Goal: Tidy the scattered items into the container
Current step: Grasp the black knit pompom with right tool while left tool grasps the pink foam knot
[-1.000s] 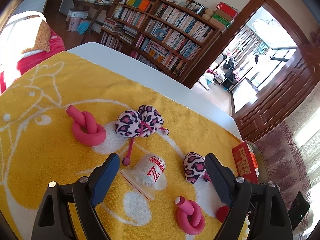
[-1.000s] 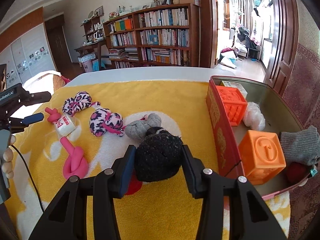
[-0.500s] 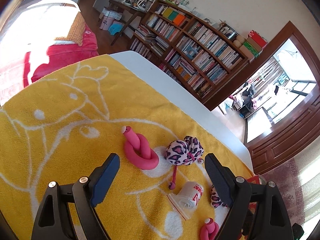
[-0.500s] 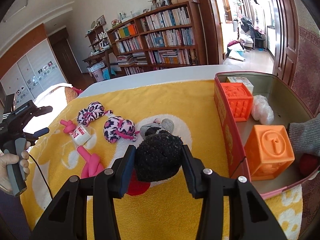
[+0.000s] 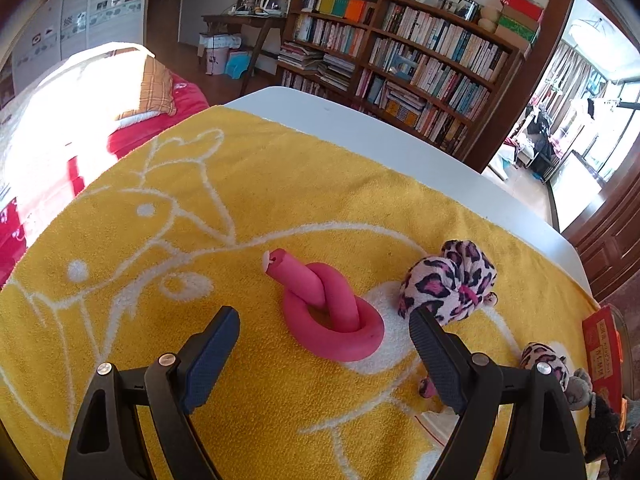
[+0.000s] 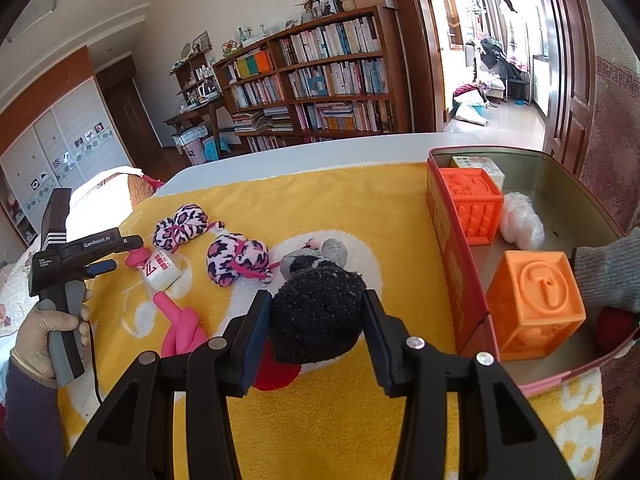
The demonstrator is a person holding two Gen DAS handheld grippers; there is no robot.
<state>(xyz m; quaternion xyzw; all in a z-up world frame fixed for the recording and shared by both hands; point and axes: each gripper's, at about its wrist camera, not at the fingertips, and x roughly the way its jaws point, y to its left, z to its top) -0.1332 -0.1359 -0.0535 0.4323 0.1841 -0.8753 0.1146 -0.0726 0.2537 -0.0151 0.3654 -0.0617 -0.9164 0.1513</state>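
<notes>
My left gripper (image 5: 324, 330) is open, its jaws on either side of a knotted pink foam tube (image 5: 330, 314) on the yellow towel. A leopard-print bundle (image 5: 450, 280) lies just right of it. My right gripper (image 6: 314, 330) is shut on a black fuzzy ball (image 6: 318, 314), held above the towel left of the red tin (image 6: 454, 264). The tin holds two orange cubes (image 6: 534, 298), a white bag and a grey sock. In the right wrist view the left gripper (image 6: 96, 254) shows at far left beside a white roll (image 6: 162, 272).
A second pink knot (image 6: 182, 326), another leopard bundle (image 6: 236, 260), a grey plush (image 6: 320, 254) and a red disc (image 6: 276, 376) lie on the towel (image 5: 200, 216). The white table edge (image 5: 400, 136) runs behind it. A bookshelf and a bed stand beyond.
My left gripper has swung left and now frames the far pink knot instead of the white roll. My right gripper has risen slightly, still holding the black ball.
</notes>
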